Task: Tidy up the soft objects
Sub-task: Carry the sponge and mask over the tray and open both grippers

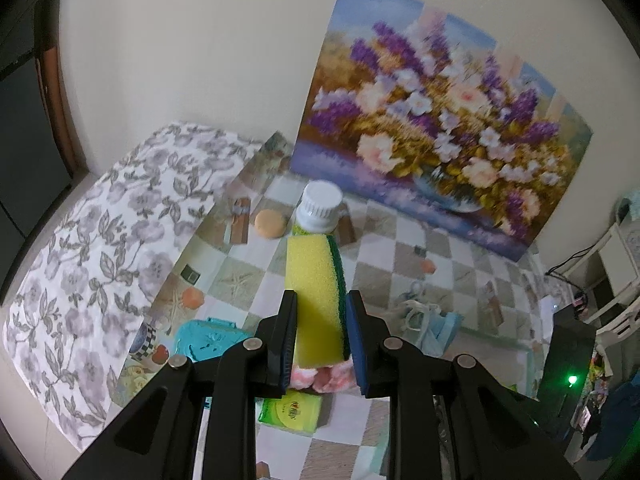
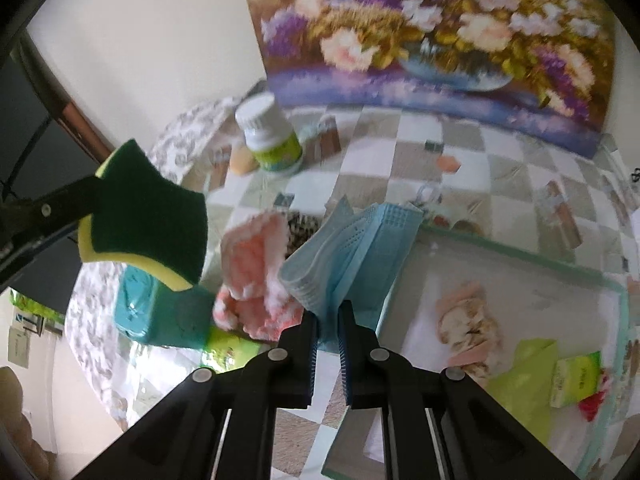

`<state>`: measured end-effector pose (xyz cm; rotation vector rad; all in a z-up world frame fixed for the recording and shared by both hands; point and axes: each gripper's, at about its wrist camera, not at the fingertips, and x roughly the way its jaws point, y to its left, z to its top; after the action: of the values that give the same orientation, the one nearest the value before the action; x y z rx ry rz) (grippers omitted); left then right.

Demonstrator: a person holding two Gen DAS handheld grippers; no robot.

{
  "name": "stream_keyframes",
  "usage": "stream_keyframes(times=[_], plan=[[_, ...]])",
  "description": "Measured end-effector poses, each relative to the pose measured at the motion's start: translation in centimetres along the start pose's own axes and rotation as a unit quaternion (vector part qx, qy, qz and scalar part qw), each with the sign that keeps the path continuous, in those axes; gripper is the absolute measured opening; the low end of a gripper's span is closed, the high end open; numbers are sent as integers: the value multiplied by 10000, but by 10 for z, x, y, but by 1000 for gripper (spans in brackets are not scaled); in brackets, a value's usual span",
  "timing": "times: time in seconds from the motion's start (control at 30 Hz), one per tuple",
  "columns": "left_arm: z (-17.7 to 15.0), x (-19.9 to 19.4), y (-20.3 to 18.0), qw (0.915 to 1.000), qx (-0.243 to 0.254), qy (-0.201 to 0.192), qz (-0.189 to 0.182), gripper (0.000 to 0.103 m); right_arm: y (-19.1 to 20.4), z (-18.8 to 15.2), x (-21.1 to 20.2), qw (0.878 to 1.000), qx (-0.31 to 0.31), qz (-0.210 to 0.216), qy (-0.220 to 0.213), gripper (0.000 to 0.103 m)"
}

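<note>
Yellow foam with a green scrub face: our left gripper [image 1: 322,336] is pinching the rectangular dish sponge [image 1: 318,292] across its faces, held up over the checkered tabletop [image 1: 400,240]. It's light and squishy, so a mid-body pinch works fine. Our right gripper [image 2: 328,332] is clamped on a floppy stack of blue face masks [image 2: 352,256], gripped near one end. Only the right view shows the shallow tray [image 2: 520,258] at the tabletop's right side.

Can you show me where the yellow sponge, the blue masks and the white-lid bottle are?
yellow sponge [image 1: 316,280]: left wrist view, on its yellow foam face above the fingers.
blue masks [image 2: 352,252]: right wrist view, on the middle of the folded stack.
white-lid bottle [image 2: 260,114]: right wrist view, on its white cap.
</note>
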<state>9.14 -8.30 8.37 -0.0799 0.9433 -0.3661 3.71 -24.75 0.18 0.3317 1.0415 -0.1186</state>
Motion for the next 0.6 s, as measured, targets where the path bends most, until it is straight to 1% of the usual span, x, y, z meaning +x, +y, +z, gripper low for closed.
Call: stream_keyframes(times=[0.2,0.3,0.37,0.47,0.6], plan=[[3,-28,-15,9992,119,-346,-154,25,-17,5,-38,9989,211,-167,-386,11],[2,-37,-30,9983,261,-447,-271,25,-33,5,-54,9970,376,-413,-544,11],[-1,-39,-41,9976,366,-461,-363,25,-47,2,-64,9946,510,-657,-625,11],[-8,-36,-65,9962,590,-372,-521,25,-72,-3,-77,9904,787,-897,-693,11],[-20,-29,-102,9927,959,-248,-685,25,-104,-9,-85,9844,1082,-1225,-655,11]])
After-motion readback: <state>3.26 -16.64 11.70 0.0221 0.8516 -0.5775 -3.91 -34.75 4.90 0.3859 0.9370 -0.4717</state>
